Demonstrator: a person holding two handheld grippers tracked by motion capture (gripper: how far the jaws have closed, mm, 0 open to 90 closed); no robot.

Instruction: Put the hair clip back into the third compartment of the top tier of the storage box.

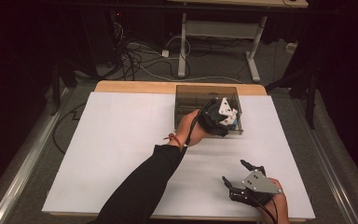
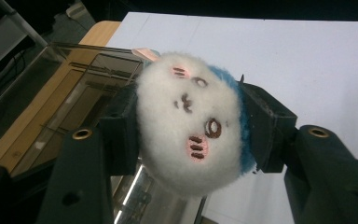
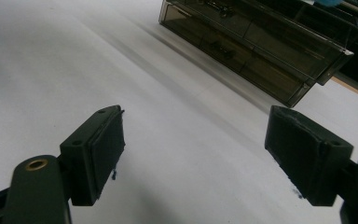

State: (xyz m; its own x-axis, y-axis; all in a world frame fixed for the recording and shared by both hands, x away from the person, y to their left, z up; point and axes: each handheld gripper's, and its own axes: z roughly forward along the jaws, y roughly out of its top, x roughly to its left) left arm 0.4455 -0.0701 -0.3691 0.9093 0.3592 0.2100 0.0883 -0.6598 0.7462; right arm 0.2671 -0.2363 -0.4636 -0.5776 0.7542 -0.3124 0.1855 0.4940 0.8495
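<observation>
A white plush toy [image 2: 191, 123] with a stitched face, pink cheeks and a blue back is pinched between the pads of my left gripper [image 2: 189, 126], which is shut on it. In the high view that left gripper [image 1: 223, 119] hovers over the smoky clear plastic box [image 1: 186, 100] at the back of the table. The box [image 2: 70, 93] lies just below and left of the toy in the left gripper view. My right gripper [image 1: 237, 173] rests near the front right edge, jaws wide apart with nothing between them; its pads [image 3: 98, 149] frame bare white table.
A white sheet [image 1: 121, 149] covers the wooden table. The dark clear box [image 3: 270, 51] with drawer-like compartments stands ahead of the right gripper. Cables and a desk frame [image 1: 186, 46] lie on the floor beyond the table's far edge.
</observation>
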